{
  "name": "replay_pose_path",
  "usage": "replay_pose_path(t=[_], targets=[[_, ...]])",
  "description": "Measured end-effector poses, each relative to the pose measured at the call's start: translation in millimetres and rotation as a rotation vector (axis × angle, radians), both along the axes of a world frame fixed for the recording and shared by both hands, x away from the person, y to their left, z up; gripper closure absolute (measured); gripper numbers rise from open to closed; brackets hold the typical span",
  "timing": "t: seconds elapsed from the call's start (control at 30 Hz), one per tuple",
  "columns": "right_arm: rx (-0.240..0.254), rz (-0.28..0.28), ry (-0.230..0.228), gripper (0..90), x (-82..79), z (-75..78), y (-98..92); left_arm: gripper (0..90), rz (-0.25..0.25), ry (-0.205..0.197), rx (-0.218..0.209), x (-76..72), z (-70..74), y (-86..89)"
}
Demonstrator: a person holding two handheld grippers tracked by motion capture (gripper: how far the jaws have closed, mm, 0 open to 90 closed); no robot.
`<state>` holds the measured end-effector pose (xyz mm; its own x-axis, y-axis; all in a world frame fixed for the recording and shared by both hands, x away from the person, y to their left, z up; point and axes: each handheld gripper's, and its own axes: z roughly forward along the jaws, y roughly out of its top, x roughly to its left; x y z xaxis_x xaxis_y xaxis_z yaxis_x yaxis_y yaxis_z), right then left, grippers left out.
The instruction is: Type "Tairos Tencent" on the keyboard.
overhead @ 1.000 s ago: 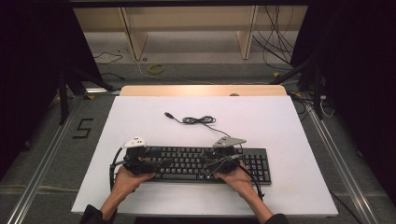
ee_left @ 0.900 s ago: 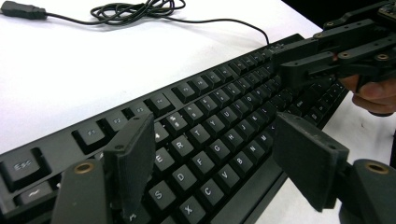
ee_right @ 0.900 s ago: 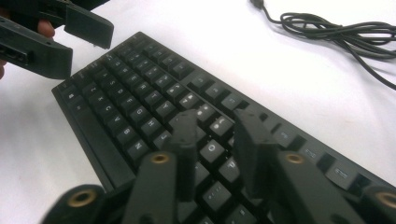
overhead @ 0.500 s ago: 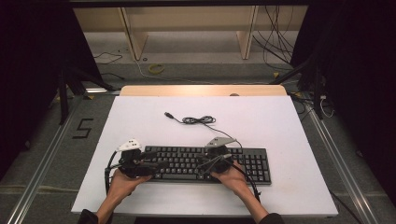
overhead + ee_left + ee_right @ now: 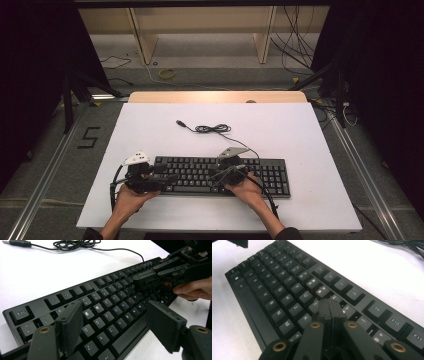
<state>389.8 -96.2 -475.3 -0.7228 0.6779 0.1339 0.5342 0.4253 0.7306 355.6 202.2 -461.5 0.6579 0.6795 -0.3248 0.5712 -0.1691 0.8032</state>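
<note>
Since a second ago your two hands have slid a little down and to the left along the keyboard point(image 5: 220, 174), and your right gripper point(image 5: 329, 307) has just been closing its jaws, with nothing between them. Now those jaws are pressed flat together, pad against pad, their joined tip low over the keys around K and L in the right gripper view; whether the tip actually touches a key is hard to tell from that angle. Your left gripper point(image 5: 115, 325) is spread wide, one pad over the letter rows near E and S, the other past the front edge of the keyboard above the bare white table point(image 5: 300, 130), gripping nothing. The keyboard lies flat near your edge of the table, its long side running left to right. Its black cable point(image 5: 212, 129) lies coiled behind it, ending in a loose USB plug point(image 5: 181, 122).
</note>
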Motion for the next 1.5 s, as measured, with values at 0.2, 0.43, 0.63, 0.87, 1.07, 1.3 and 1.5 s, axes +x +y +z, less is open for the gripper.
replay_pose_path(t=[0.2, 0.43, 0.63, 0.87, 1.07, 1.3, 1.5], targets=[[-0.008, 0.002, 0.002, 90.0, 0.3, -1.5, 0.5, 29.9, 0.006, 0.002, -0.003, -0.7, -1.1, 1.7], [-0.024, -0.001, -0.003, 90.0, -0.5, -4.4, 1.8, 30.3, 0.017, 0.001, -0.003, 0.4, -2.2, 3.4], [-0.001, -0.01, 0.002, 88.7, -0.8, -1.9, -0.4, 30.9, 0.023, -0.003, 0.004, 2.2, -3.5, 6.4], [0.075, -0.019, -0.017, 81.4, -4.6, 8.5, -7.4, 32.8, 0.029, 0.001, 0.008, 3.2, -4.7, 7.1], [0.087, -0.007, -0.031, 72.2, -11.8, 13.7, -9.7, 38.9, 0.016, 0.0, 0.029, 3.2, -5.5, 6.0], [0.109, 0.014, -0.037, 58.5, -19.7, 18.3, -12.9, 54.6, 0.005, 0.033, 0.066, 4.2, -6.8, 3.9], [0.12, 0.034, -0.038, 49.8, -27.8, 20.1, -10.9, 66.7, 0.007, 0.042, 0.101, 5.6, -7.5, 1.4]])
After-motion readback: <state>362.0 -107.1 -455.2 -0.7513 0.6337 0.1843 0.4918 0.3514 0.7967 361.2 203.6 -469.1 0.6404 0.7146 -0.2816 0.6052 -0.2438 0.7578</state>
